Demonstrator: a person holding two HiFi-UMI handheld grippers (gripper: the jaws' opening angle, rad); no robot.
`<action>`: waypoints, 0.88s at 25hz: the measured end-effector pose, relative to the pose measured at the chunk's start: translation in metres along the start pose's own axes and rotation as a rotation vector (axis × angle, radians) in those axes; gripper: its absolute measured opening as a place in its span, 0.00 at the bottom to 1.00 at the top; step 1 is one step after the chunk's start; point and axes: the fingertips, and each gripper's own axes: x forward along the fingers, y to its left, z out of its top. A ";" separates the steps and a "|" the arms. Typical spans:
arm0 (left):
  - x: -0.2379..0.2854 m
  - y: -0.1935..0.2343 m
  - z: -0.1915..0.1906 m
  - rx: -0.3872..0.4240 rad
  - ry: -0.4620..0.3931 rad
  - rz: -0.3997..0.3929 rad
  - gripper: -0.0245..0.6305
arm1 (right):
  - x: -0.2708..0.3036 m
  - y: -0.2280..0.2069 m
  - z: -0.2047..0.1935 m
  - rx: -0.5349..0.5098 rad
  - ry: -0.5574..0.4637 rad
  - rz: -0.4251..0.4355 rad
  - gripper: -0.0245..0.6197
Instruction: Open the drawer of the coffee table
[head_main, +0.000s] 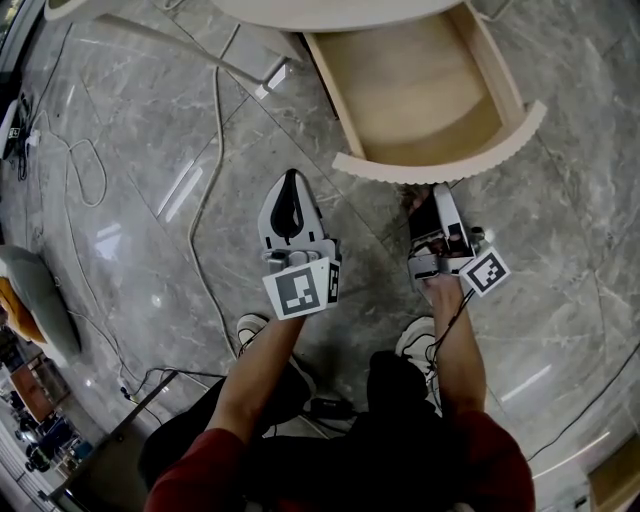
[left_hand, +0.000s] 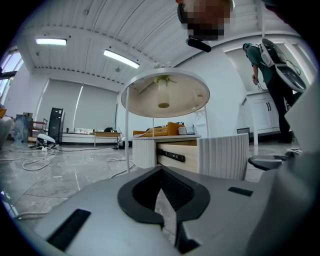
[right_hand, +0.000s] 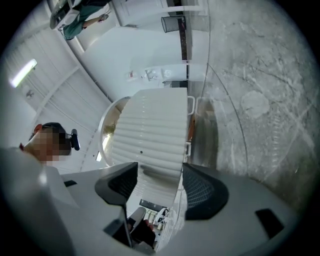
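Observation:
The coffee table's wooden drawer (head_main: 420, 90) stands pulled out from under the round white top (head_main: 330, 10). Its curved ribbed white front (head_main: 440, 155) faces me. My right gripper (head_main: 425, 200) sits just below that front, rolled onto its side, jaws open. In the right gripper view the ribbed front (right_hand: 155, 130) fills the gap ahead of the right gripper (right_hand: 160, 170); I cannot tell whether a pad touches it. My left gripper (head_main: 291, 178) hovers over the floor left of the drawer, shut and empty. From the left gripper (left_hand: 160, 169) the drawer front (left_hand: 222, 155) shows ahead to the right.
A white cable (head_main: 205, 190) snakes over the marble floor to the left of the left gripper. My shoes (head_main: 250, 328) stand close behind both grippers. A grey cushion (head_main: 40, 300) lies at the far left. Another person (left_hand: 260, 60) works at cabinets far behind the table.

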 end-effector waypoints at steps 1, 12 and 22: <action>0.000 0.000 0.000 -0.001 -0.002 -0.001 0.06 | -0.001 0.002 -0.001 -0.009 0.002 -0.012 0.47; -0.001 -0.002 0.012 0.004 -0.024 -0.047 0.06 | -0.019 0.034 -0.008 -0.524 0.097 -0.298 0.49; -0.002 -0.005 0.013 0.005 -0.031 -0.109 0.06 | -0.022 0.060 -0.016 -1.232 0.172 -0.416 0.49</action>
